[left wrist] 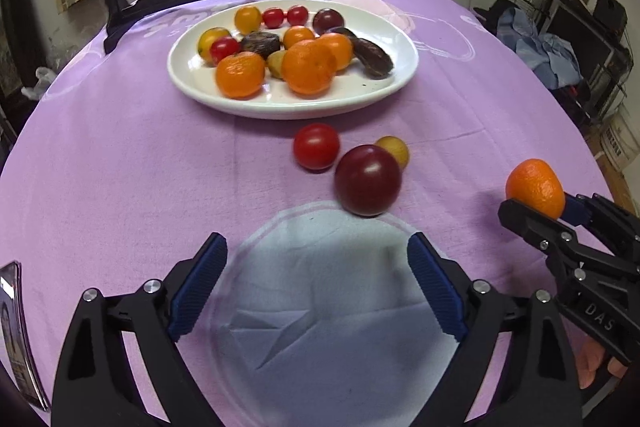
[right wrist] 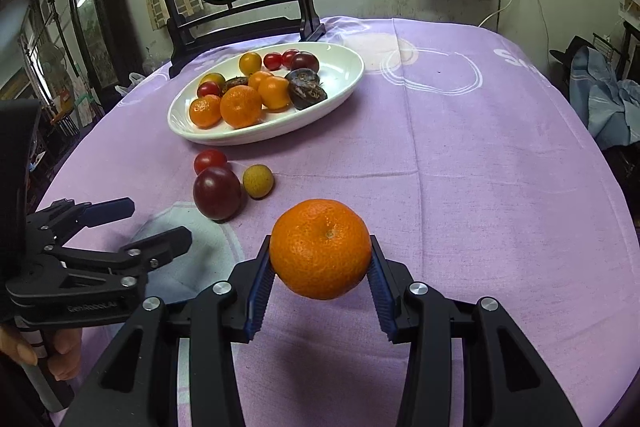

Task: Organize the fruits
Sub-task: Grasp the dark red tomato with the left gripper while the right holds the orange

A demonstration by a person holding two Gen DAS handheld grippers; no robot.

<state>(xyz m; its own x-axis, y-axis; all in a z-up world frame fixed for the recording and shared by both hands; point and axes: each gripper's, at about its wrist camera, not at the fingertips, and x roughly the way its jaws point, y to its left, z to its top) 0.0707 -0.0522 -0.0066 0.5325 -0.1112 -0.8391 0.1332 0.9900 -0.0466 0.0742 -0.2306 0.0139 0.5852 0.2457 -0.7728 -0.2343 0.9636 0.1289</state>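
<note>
one tangerine [right wrist: 320, 253] sits clamped in your right gripper [right wrist: 320, 281]; the plate [right wrist: 340, 95] lies ahead-left; your left gripper [left wrist: 316, 291] gapes empty.

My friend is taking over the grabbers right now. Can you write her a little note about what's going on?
Right gripper: jaws shut on a mandarin, held above the purple tablecloth.
Left gripper: jaws open, empty, just short of the dark plum.
Done: the white plate already holds mandarins, tomatoes and dark fruits.
Left: the plum, a red tomato and a small yellow fruit lie on the cloth in front of the plate, plus the held mandarin.
</note>
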